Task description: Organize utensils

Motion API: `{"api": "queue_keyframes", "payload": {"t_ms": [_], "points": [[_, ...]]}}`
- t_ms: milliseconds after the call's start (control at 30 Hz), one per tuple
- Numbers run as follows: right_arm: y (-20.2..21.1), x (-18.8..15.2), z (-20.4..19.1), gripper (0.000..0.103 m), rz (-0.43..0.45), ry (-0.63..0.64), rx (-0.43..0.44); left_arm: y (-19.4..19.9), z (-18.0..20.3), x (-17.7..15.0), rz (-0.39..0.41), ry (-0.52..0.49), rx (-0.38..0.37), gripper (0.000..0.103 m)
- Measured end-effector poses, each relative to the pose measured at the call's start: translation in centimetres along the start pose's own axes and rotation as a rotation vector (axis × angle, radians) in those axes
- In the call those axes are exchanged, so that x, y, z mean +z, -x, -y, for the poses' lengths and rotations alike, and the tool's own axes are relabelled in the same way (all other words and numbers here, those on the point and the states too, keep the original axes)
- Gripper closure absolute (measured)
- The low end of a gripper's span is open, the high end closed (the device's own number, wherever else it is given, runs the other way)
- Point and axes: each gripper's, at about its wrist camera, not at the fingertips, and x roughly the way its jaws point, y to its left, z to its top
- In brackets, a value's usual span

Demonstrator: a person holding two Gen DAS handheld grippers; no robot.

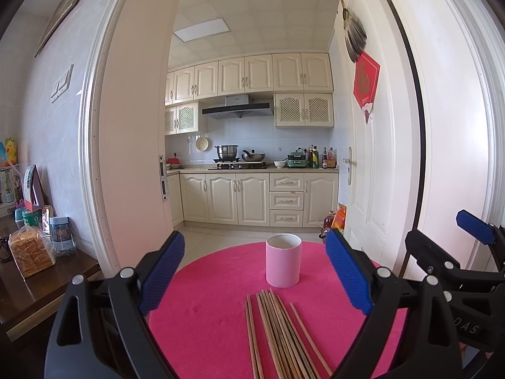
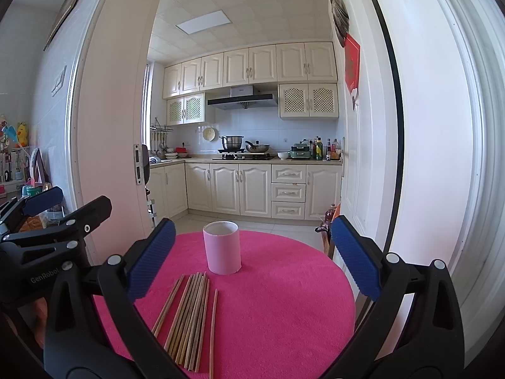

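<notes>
A pink cylindrical holder [image 1: 282,260] stands upright and empty on a round pink table mat [image 1: 214,315]. Several wooden chopsticks [image 1: 277,334] lie flat in a loose bundle in front of it. My left gripper [image 1: 255,271] is open and empty, held above the mat with holder and chopsticks between its blue pads. In the right wrist view the holder [image 2: 222,248] and chopsticks [image 2: 189,315] sit left of centre. My right gripper [image 2: 252,259] is open and empty above the mat [image 2: 284,300]. Each gripper shows at the edge of the other's view.
A dark wooden side table [image 1: 47,287] at the left holds a bread bag [image 1: 31,254] and jars. A white open door [image 1: 378,158] stands at the right. Bottles and bags [image 1: 334,219] sit on the kitchen floor beyond the mat.
</notes>
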Motion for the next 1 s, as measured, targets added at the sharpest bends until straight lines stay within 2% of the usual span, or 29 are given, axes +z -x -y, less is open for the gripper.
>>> {"api": "queue_keyframes", "payload": {"t_ms": [1000], "points": [[-1.4,-0.4,-0.2,0.006,-0.026,-0.014,0.010,-1.2,-0.5,-0.6,-0.019,-0.003,0.006,0.014]]}}
